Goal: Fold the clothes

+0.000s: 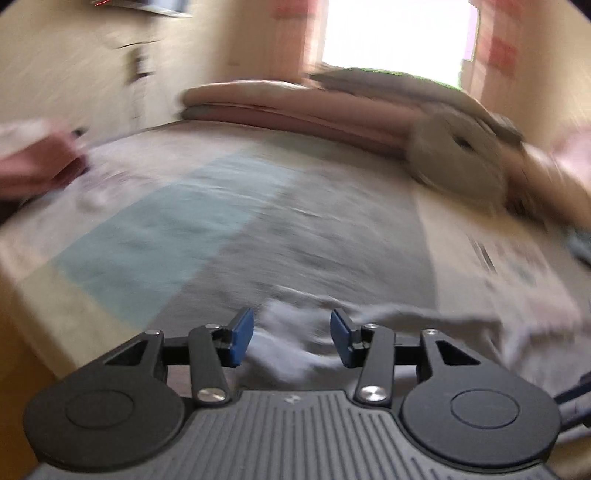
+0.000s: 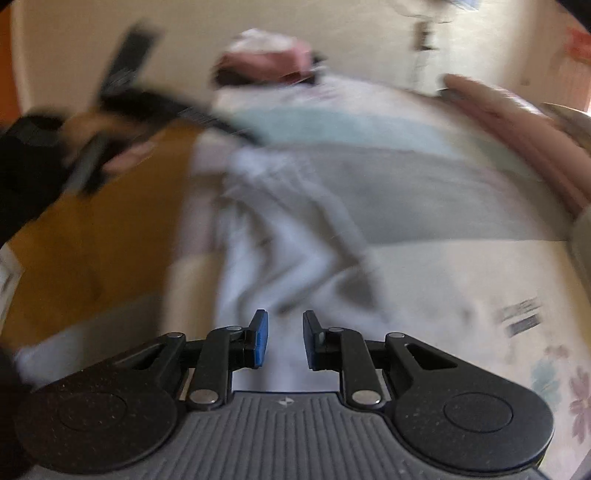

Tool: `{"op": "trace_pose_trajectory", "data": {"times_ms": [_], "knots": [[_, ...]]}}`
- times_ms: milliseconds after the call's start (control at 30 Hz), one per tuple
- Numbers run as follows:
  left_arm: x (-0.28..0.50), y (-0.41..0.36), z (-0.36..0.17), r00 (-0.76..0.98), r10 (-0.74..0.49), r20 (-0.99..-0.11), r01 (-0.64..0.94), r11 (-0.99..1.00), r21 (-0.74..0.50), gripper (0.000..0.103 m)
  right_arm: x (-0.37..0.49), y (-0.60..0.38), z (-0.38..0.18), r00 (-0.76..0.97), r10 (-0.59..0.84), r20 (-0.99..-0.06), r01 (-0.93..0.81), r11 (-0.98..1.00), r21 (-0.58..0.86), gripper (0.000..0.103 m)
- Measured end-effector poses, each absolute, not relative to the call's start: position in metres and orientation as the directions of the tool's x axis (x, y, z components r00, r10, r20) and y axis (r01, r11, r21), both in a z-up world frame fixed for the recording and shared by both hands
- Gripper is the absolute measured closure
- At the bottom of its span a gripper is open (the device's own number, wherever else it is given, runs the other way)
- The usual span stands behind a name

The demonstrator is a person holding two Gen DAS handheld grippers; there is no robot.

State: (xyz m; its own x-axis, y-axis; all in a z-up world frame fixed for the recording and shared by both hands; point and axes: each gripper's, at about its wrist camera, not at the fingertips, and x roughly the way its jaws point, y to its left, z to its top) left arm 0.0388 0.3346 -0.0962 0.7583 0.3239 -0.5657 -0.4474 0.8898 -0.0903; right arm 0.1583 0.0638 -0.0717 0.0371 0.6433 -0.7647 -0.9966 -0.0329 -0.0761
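Both views are smeared by motion blur, so fine detail is lost. A wide bed (image 1: 332, 229) fills the scene, covered by a sheet with broad blocks of pale blue, grey and cream, with a floral print at the cream end. A crumpled white cloth garment (image 2: 280, 236) lies on the near part of the bed, partly over its edge, stretching from the right gripper toward the left one.

In the left wrist view, the left gripper (image 1: 291, 338), black with blue pads (image 1: 242, 336), has its fingers spread wide apart. A fold of the white garment (image 1: 291, 350) sits in the gap between the pads; whether either pad touches it cannot be told.

In the right wrist view, the right gripper (image 2: 283, 339) has its blue-padded fingers (image 2: 260, 339) parted with a clear gap, narrower than the left's. The white garment lies directly below and ahead of it, nothing pinched between the pads. At the upper left of this view the left gripper (image 2: 173, 110) appears as a dark blurred shape held in a person's hand (image 2: 125, 155) with a black sleeve (image 2: 26, 173), reaching to the far end of the garment.

At the far side of the bed lie a long pink folded blanket (image 1: 295, 107) and a rumpled grey-beige blanket (image 1: 458, 155). A pink and white bundle of cloth (image 1: 40, 158) sits at one corner. A bright window (image 1: 395, 33) glows behind
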Motion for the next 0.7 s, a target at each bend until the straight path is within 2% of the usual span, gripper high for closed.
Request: {"op": "trace_pose_trajectory", "data": {"times_ms": [100,167,200,267,567,700], "knots": [[0.054,0.321,-0.105,0.749,0.304,-0.589,-0.396,0.918,-0.031,0.052,0.134,0.051,-0.086,0.030,0.607,-0.794,-0.992,-0.080,-0.099,0.080],[0.062,0.321,-0.110,0.734,0.300,-0.609,-0.399,0.917,-0.030,0.052,0.129,0.051,-0.095,0.092,0.592,-0.800,-0.987,-0.054,-0.153,0.082],[0.064,0.322,-0.112,0.731,0.288,-0.618,-0.396,0.917,-0.041,0.052,0.128,0.051,-0.097,0.116,0.591,-0.798,-0.984,-0.042,-0.173,0.090],[0.064,0.326,-0.115,0.725,0.279,-0.630,-0.402,0.914,-0.057,0.052,0.129,0.050,-0.094,0.120,0.599,-0.792,-0.986,-0.023,-0.167,0.098],[0.060,0.327,-0.116,0.709,0.286,-0.645,-0.404,0.914,-0.038,0.052,0.134,0.033,-0.090,0.091,0.570,-0.817,-0.991,-0.025,-0.128,0.102],[0.057,0.326,-0.106,0.728,0.290,-0.621,-0.400,0.916,-0.041,0.049,0.135,0.026,-0.092,0.072,0.549,-0.833,-0.993,-0.034,-0.109,0.102]]}}
